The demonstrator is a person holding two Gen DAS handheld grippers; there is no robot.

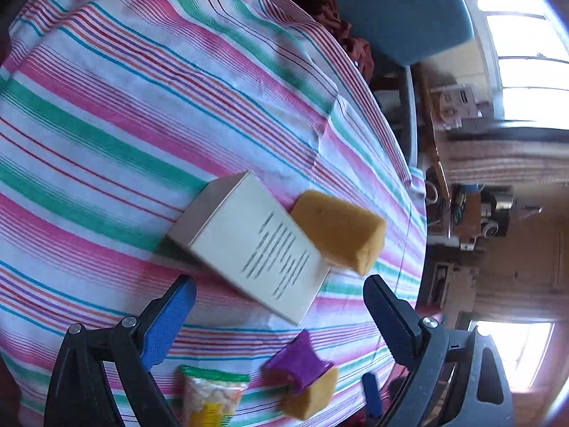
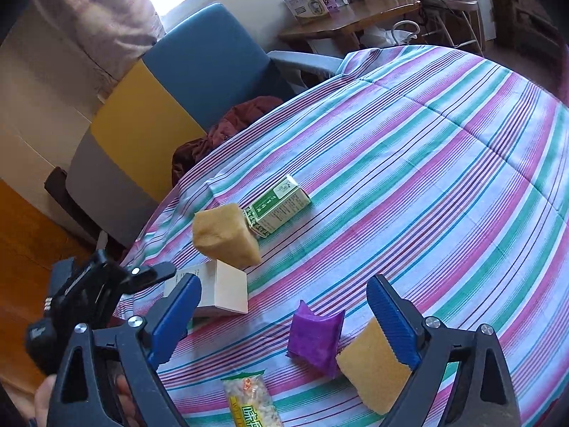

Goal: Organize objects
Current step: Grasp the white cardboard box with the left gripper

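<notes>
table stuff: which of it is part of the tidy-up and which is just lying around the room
For the job:
white box
green carton
tan sponge block
purple-topped sponge
flat tan sponge
snack packet

Just lying about:
blue and yellow chair
dark red cloth
wooden side table with boxes and bottles
striped tablecloth

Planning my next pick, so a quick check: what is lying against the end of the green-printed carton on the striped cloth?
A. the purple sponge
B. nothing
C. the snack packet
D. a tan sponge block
D: in the right wrist view a tan sponge block sits against the end of the green-printed carton; the purple sponge and snack packet lie nearer the camera.
</notes>
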